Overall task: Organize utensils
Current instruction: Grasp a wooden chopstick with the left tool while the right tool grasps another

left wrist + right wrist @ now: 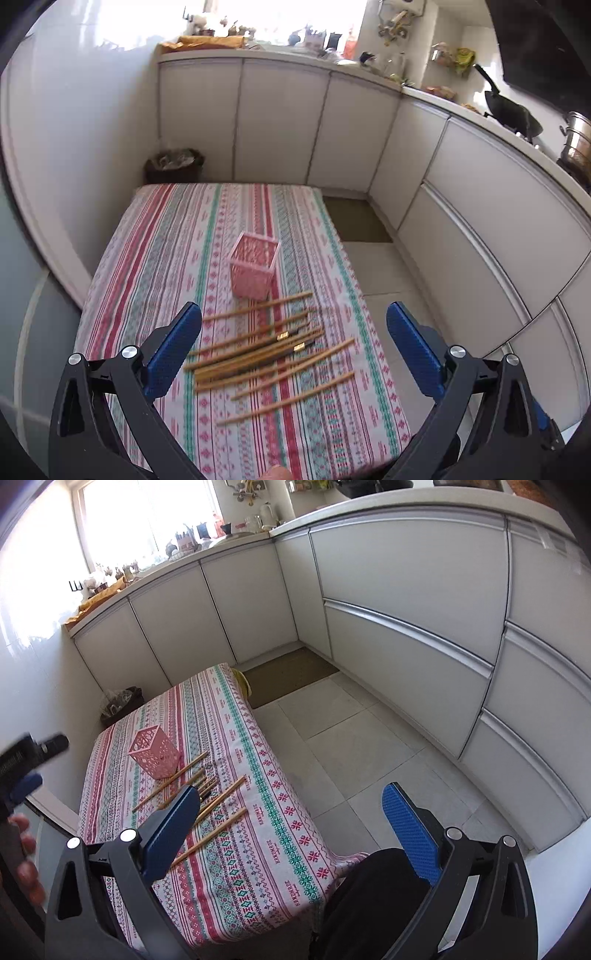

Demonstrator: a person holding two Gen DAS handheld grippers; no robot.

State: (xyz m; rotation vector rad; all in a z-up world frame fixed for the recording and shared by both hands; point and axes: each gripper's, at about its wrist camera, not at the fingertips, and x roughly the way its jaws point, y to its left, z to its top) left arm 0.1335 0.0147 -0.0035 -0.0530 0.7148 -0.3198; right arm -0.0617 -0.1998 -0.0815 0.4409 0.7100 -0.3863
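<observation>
Several wooden chopsticks (258, 350) lie scattered on the striped tablecloth (166, 258), just in front of an upright pink lattice holder (254, 270). My left gripper (293, 314) is open and empty, held above the chopsticks on the near side. In the right wrist view the holder (155, 753) and chopsticks (221, 797) lie at the left on the cloth (258, 830). My right gripper (291, 794) is open and empty, off the table's right edge above the floor. The left gripper (22, 768) shows at that view's far left edge.
White kitchen cabinets (280, 118) wrap around the back and right. A dark bin (173, 166) stands beyond the table's far left corner. A brown mat (288, 675) lies on the tiled floor (362, 746). A wok (509, 107) and pot sit on the counter.
</observation>
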